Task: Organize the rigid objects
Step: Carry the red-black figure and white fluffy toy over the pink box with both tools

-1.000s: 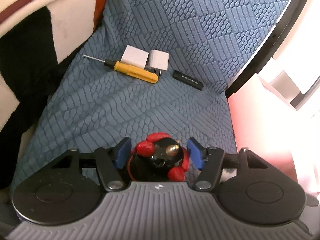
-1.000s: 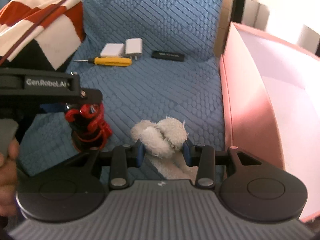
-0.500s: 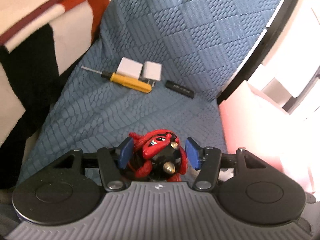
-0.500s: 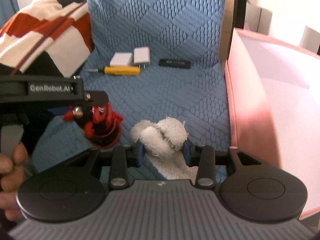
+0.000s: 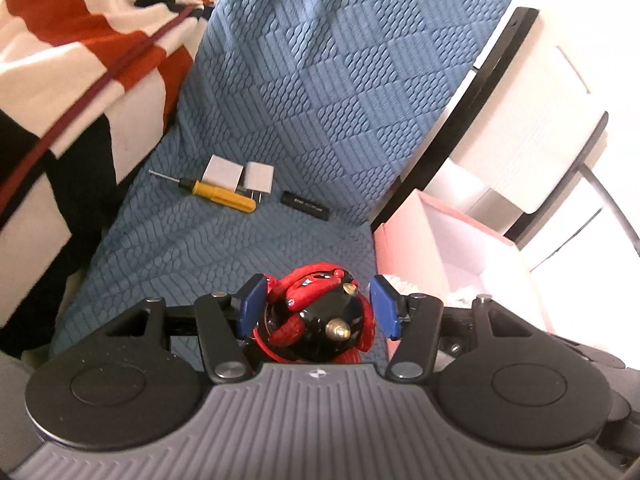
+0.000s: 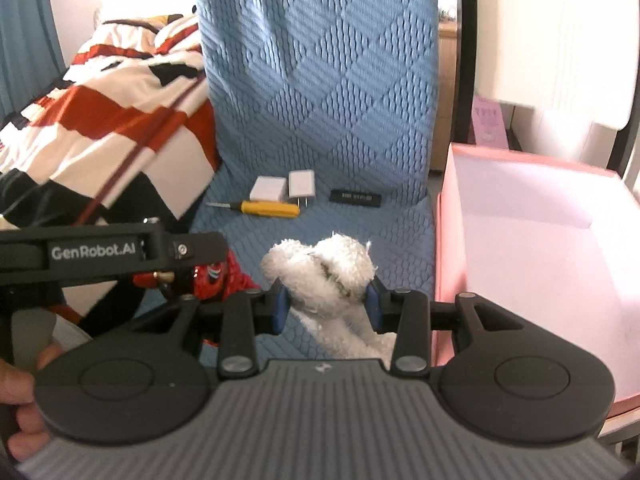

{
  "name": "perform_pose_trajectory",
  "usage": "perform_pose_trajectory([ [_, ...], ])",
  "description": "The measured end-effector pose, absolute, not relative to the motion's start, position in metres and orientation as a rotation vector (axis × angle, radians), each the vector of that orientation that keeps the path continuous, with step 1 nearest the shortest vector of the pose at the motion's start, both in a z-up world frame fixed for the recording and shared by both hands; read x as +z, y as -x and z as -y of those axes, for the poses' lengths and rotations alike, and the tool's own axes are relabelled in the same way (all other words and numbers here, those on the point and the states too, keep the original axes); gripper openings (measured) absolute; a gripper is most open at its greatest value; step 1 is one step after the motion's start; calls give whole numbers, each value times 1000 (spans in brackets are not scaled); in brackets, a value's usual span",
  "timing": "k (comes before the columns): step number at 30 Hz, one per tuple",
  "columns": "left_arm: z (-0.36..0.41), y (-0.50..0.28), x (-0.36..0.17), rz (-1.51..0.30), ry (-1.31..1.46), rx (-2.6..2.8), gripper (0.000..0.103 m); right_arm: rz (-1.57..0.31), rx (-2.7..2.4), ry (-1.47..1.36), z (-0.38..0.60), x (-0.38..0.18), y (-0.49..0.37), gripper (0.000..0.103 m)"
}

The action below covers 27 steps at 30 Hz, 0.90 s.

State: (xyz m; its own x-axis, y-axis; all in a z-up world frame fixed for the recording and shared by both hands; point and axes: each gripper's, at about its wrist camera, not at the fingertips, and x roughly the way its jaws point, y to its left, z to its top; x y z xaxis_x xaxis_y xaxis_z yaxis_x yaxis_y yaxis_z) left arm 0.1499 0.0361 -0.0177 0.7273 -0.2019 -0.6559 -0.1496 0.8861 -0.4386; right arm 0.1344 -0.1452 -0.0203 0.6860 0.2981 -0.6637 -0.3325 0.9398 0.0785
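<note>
Left tongs (image 5: 318, 312) clamp the glossy red-and-black toy figure (image 5: 320, 312); right tongs (image 6: 326, 304) pinch the fluffy white plush (image 6: 324, 272), both raised, probably headed for the pink cardboard box (image 6: 448, 248).

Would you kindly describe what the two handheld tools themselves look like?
Both match: the left tool and right tool have blue pads on black linkage arms with silver pivot pins, two round black discs and a ribbed grey body. The left one's black side reads "GenRobot.AI" in white.
</note>
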Motion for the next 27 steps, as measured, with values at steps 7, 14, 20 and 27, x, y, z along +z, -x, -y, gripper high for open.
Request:
perform_pose_trajectory([
  [7, -36, -131, 8, -744, 508, -37, 63, -687, 351, 29, 155, 8, -117, 41],
  [14, -22, -132, 19, -752, 493, -70, 63, -684, 329, 1, 175, 22, -108, 41],
  [20, 7, -142, 27, -761, 475, -119, 63, -681, 279, -16, 202, 24, -106, 41],
  [27, 46, -158, 32, -767, 466, -179, 63, -676, 219, -17, 241, 27, -108, 41],
])
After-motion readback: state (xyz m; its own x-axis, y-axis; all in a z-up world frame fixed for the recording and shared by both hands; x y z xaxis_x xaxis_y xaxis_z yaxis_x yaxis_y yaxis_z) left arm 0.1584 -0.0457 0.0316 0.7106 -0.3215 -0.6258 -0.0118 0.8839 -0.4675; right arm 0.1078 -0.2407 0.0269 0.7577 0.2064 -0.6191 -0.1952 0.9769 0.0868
